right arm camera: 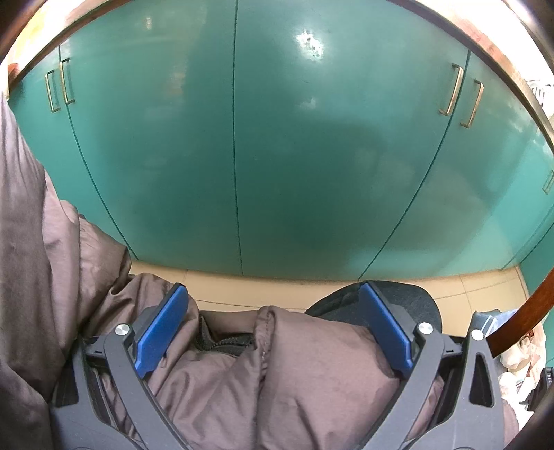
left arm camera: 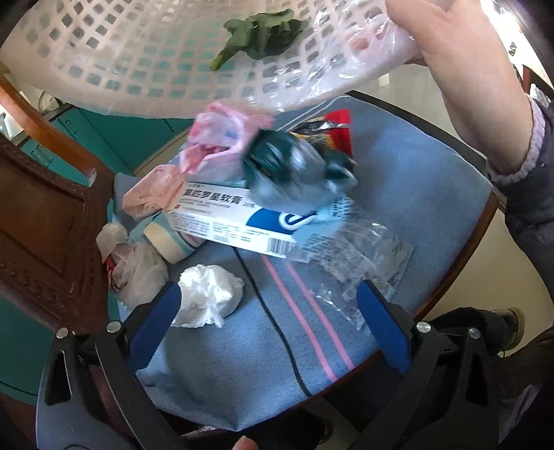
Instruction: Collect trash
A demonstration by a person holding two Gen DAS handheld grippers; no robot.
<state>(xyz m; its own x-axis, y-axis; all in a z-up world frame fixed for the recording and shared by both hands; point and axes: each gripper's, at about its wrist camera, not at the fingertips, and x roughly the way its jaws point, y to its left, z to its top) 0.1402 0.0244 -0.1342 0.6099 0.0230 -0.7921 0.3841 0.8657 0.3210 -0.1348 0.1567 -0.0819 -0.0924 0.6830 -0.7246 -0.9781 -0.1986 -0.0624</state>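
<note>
Right now your left claw (left arm camera: pixel 266 311) gapes open over the blue-towelled chair seat (left arm camera: pixel 415 180), holding nothing; the crumpled white tissue (left arm camera: pixel 207 297) lies just ahead, beside its left finger. The ointment box (left arm camera: pixel 235 221) lies farther forward, long axis crosswise. Your right claw (right arm camera: pixel 273 322), also open and empty, faces the green cabinets (right arm camera: pixel 277 138), so the left is nearer.

On the blue cushion (left arm camera: pixel 408 194) lie one white-and-blue ointment box (left arm camera: pixel 235 221), one pink plastic bag (left arm camera: pixel 218 145), one blurred dark green wrapper (left arm camera: pixel 294 173), one red snack wrapper (left arm camera: pixel 337 133), one crumpled white tissue (left arm camera: pixel 207 297) and one clear plastic wrapper (left arm camera: pixel 360 266). One white lattice basket (left arm camera: pixel 114 59) holds one green leaf (left arm camera: pixel 263 33). The teal cabinet doors (right arm camera: pixel 311 155) carry four metal handles (right arm camera: pixel 452 90) in two pairs.
</note>
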